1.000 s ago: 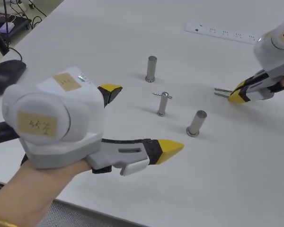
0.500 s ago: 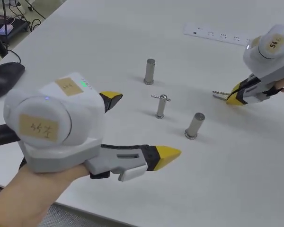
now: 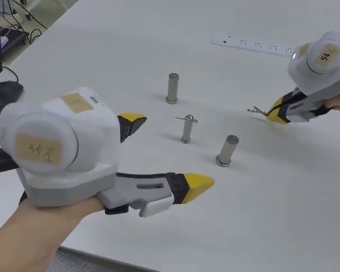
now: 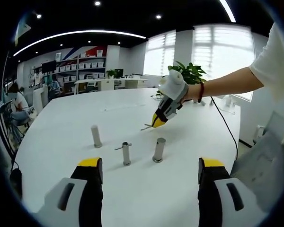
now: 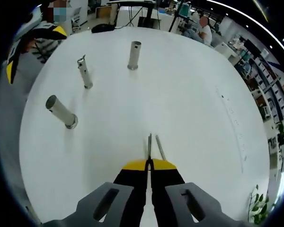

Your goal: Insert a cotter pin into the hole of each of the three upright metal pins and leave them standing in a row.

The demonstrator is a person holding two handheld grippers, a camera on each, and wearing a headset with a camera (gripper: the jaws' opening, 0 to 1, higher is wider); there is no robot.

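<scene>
Now the right gripper (image 5: 150, 164) pinches a cotter pin (image 5: 152, 145) tight, while the left gripper (image 3: 169, 151) stands wide apart and holds nothing.

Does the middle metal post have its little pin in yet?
In. A cotter pin sticks sideways through the top of the middle metal post.

Three grey cylindrical metal pins stand on the white counter (image 3: 272, 215) in a diagonal row at frame centre: far pin (image 3: 173, 88) upper left, middle pin (image 3: 186, 129), near pin (image 3: 228, 150) lower right. A thin wire cotter pin (image 3: 187, 118) sits through the middle pin's top. A white power strip (image 3: 252, 44) lies behind them, upper right.
</scene>
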